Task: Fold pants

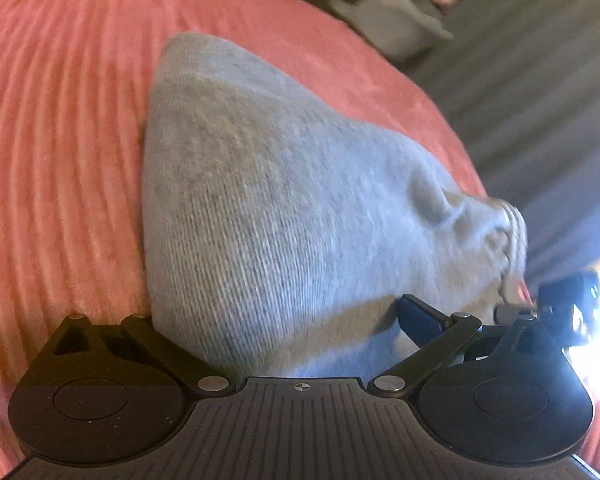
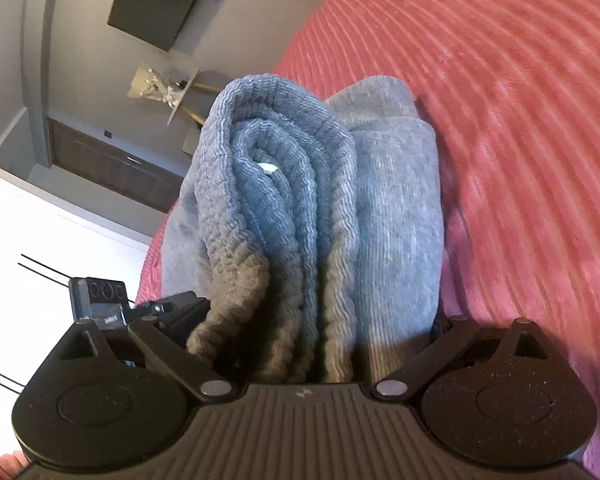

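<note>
The grey knit pants [image 1: 268, 200] lie folded into a thick bundle on a pink ribbed bedspread [image 1: 60, 140]. My left gripper [image 1: 276, 332] has its jaws wide apart around one end of the bundle, the cloth filling the gap. In the right wrist view the ribbed waistband end of the pants [image 2: 284, 200] stands up in layered folds. My right gripper [image 2: 316, 336] also has its jaws wide around that end. The fingertips of both grippers are hidden by cloth. The other gripper shows at the edge of each view [image 1: 568, 304] [image 2: 100, 300].
The bedspread [image 2: 500, 120] stretches out on one side of the bundle. The bed edge is close to the pants. Beyond it are a grey floor [image 1: 540, 80], a wall-mounted dark screen [image 2: 160, 4] and a low cabinet [image 2: 112, 160].
</note>
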{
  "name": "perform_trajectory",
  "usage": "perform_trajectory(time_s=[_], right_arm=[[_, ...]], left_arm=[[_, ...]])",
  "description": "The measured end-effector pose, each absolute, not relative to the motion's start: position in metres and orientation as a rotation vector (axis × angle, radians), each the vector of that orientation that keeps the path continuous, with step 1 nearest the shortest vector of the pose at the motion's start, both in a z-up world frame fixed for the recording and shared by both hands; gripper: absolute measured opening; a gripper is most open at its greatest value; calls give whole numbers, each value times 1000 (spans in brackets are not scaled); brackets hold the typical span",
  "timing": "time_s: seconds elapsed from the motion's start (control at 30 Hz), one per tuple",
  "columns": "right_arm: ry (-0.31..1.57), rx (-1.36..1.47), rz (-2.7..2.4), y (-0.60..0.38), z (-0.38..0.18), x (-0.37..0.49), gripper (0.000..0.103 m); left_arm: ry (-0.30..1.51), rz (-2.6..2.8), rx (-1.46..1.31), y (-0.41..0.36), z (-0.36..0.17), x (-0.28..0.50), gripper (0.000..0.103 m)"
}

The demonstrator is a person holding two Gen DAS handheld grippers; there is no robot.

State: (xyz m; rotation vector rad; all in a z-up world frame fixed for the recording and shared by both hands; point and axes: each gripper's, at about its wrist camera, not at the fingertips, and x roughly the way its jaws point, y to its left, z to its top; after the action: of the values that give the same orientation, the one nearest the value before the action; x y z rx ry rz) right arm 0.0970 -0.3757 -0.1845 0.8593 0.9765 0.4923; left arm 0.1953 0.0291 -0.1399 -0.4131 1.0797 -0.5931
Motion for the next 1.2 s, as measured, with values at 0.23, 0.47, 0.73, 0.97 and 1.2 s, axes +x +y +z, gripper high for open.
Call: perform_trajectory(time_s=[0.23, 0.47, 0.73, 0.97, 1.2], right_arm=[[982, 686, 372, -346, -157, 90, 86], [980, 649, 364, -338, -153, 90, 85], [994, 662, 360, -340, -158, 96, 87], [951, 519, 295, -313, -136, 89, 75], [859, 461, 290, -294, -102, 82, 67]], left_arm=[[982, -410, -213, -7, -119, 163, 79], [1002, -441, -229, -4, -125, 166, 88], [1027, -477, -175, -11, -130, 172, 103], [965, -402, -146, -15, -114, 156, 74], [912, -366, -133, -10, -83, 150, 41]])
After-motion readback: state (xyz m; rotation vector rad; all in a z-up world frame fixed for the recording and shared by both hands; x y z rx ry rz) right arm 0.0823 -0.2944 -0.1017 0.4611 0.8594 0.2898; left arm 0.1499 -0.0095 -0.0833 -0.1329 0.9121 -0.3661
